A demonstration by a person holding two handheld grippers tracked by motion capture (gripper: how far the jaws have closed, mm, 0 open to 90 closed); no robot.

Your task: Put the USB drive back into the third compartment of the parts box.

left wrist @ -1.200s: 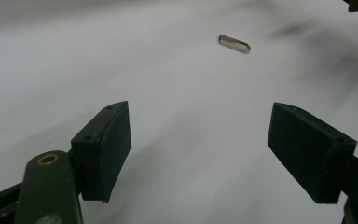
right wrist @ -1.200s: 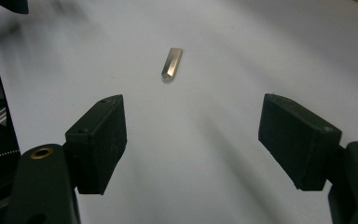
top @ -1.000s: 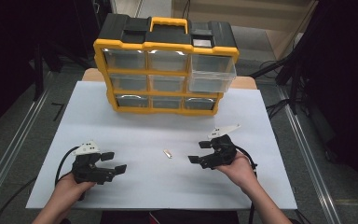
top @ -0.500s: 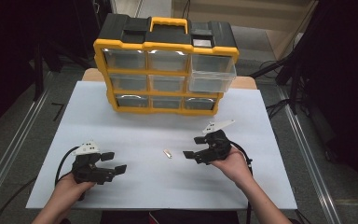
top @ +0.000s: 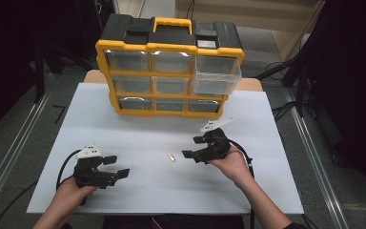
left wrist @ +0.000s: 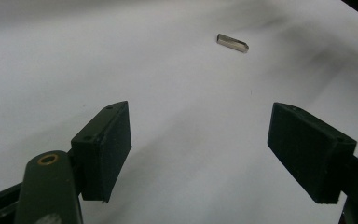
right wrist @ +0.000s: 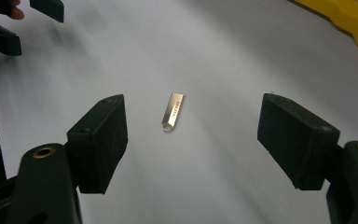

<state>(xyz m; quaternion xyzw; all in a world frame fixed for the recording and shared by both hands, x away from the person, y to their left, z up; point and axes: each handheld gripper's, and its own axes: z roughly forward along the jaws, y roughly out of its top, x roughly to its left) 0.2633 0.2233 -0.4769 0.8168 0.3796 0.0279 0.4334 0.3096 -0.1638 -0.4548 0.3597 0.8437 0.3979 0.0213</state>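
A small flat metal piece [top: 171, 157] with one pointed end lies on the white table [top: 138, 133], near its middle. My right gripper [top: 194, 147] is open just to its right, jaws aimed at it; in the right gripper view the metal piece [right wrist: 173, 111] lies between and a little beyond the jaws. My left gripper [top: 116, 167] rests open at the front left, nothing between its jaws. The metal piece [left wrist: 232, 42] shows far ahead in the left gripper view. A yellow and black drawer organizer [top: 169, 67] stands at the back, its top right drawer [top: 217, 77] pulled out.
The organizer has several clear drawers in three rows and a yellow handle [top: 172, 23] on top. Cables trail from both grippers toward the table's front edge. Metal rails [top: 9, 157] run along the floor on both sides. The left gripper's jaws [right wrist: 9, 23] appear far off in the right gripper view.
My right gripper has moved left and slightly forward, closing on the metal piece. The left gripper has stayed in place.
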